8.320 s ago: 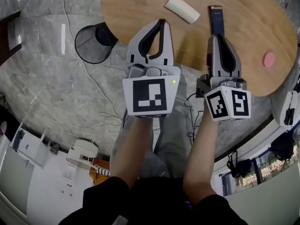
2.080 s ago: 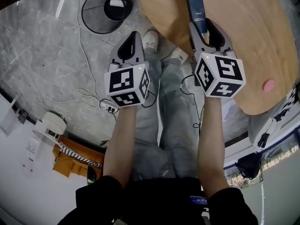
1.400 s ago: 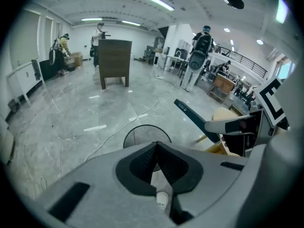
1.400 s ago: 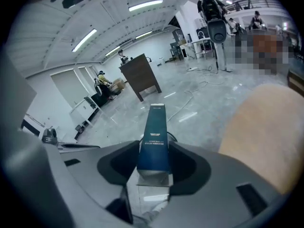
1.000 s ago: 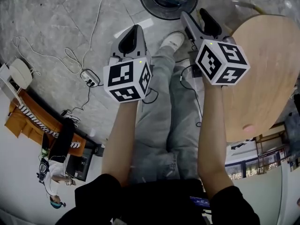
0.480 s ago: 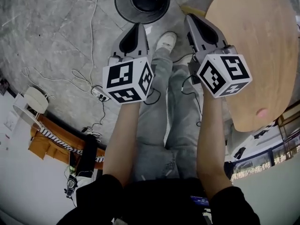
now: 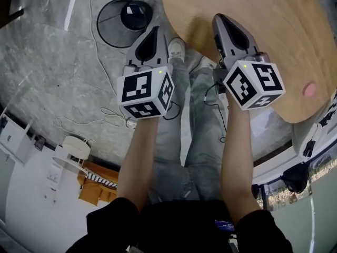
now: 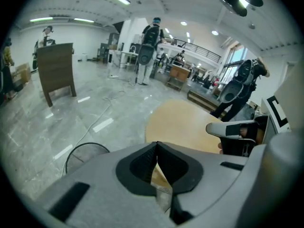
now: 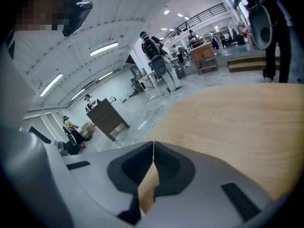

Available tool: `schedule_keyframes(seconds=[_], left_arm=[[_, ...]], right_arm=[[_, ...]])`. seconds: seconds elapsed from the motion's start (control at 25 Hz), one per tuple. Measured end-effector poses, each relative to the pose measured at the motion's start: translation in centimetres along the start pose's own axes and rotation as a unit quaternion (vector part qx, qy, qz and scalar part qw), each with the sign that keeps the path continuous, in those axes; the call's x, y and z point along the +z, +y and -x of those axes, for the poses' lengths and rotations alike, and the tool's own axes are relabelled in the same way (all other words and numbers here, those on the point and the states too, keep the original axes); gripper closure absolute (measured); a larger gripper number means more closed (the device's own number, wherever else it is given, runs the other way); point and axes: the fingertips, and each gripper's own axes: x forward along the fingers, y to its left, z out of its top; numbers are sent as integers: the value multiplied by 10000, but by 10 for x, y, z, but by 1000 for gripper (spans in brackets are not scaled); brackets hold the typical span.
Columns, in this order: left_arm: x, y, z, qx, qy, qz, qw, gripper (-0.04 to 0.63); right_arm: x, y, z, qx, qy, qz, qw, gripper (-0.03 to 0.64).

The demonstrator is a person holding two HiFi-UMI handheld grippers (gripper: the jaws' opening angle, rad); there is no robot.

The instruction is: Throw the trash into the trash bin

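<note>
Now both grippers are pressed together and empty. The left gripper (image 7: 154, 31) has the trash bin (image 7: 108, 30) on the floor at its ten o'clock, and the right gripper (image 7: 222, 21) hangs over the surface (image 7: 274, 36). I judge the next move is fetching the pink piece (image 7: 309, 89) at four o'clock.

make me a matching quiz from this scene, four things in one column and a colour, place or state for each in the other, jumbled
Column one:
1 trash bin
2 table
3 pink object
4 right gripper

Column two:
a shut, holding nothing
b light wood
c black mesh, on the floor
d lying near the table's edge

Pairs: 1-c, 2-b, 3-d, 4-a
</note>
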Motion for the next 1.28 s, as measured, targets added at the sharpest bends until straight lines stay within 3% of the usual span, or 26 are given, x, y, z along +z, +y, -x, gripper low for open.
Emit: schedule_keyframes(seconds=[0.24,0.52,0.8,1.04,1.28], left_arm=[[0,-89,-20,-609,176,-695,9956,589],[-12,-192,-34,-1229,362,-1379,9821,589],[-49,-313,-43,-1960,573,-2110,9559,589],[-98,-409,-42,-2401,817,-2575,9324,589],[-117,-458,-65,-2739,1059,-2916,9103,589]], right_arm=[[10,-76,73,-736,-570,-512,9943,603],[6,-157,161,-1525,-1032,-946,9783,603],[-19,-241,260,-2381,-1477,-1410,9495,603],[-57,-306,345,-3041,-1543,-1657,9253,601],[-76,-352,365,-3521,-1384,-1809,9078,600]])
